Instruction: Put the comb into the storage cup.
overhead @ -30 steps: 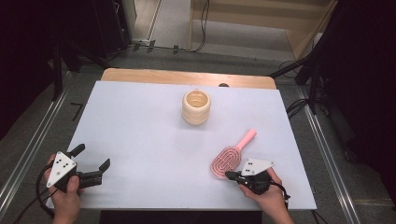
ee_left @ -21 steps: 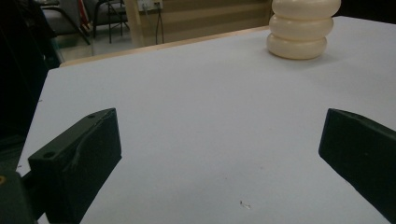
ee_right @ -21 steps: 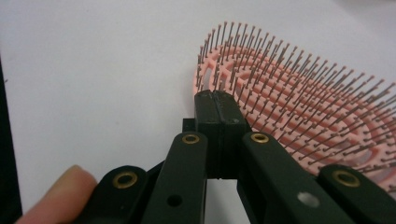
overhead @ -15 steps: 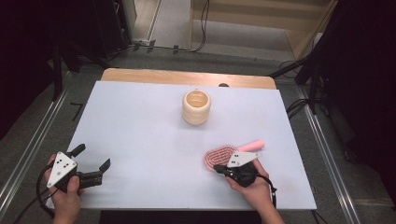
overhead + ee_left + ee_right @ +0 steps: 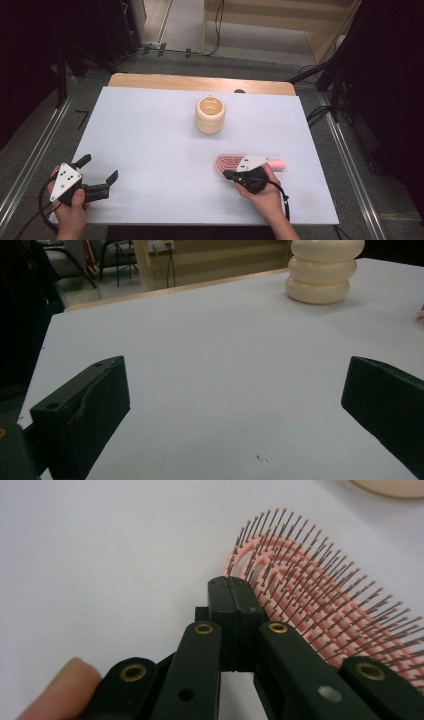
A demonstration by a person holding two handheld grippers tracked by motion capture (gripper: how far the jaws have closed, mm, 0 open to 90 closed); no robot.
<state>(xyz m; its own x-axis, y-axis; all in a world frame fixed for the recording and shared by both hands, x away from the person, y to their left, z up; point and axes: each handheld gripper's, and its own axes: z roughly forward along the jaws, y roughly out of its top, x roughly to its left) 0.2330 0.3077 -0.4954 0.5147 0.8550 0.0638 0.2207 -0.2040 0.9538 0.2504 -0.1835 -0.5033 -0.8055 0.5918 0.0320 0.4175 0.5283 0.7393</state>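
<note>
At the near right of the white table point(image 5: 150, 130), your right gripper point(image 5: 234, 597) has its jaws pressed together with nothing between them, the tips against the edge of the pink hairbrush point(image 5: 229, 162). That looks like nudging, not grasping. The brush lies bristles up, its handle pointing toward the table's right edge. Your left gripper point(image 5: 97, 175) rests near the left corner, jaws wide apart and empty, out of the way. The cream ribbed cup point(image 5: 210, 114) stands upright mid-table, well apart.

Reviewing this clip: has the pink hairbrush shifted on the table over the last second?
Yes. The pink hairbrush has turned from a diagonal to lying crosswise, its head sliding left, so it now sits below the cream ribbed pot, with the right tongs shut against it.
</note>
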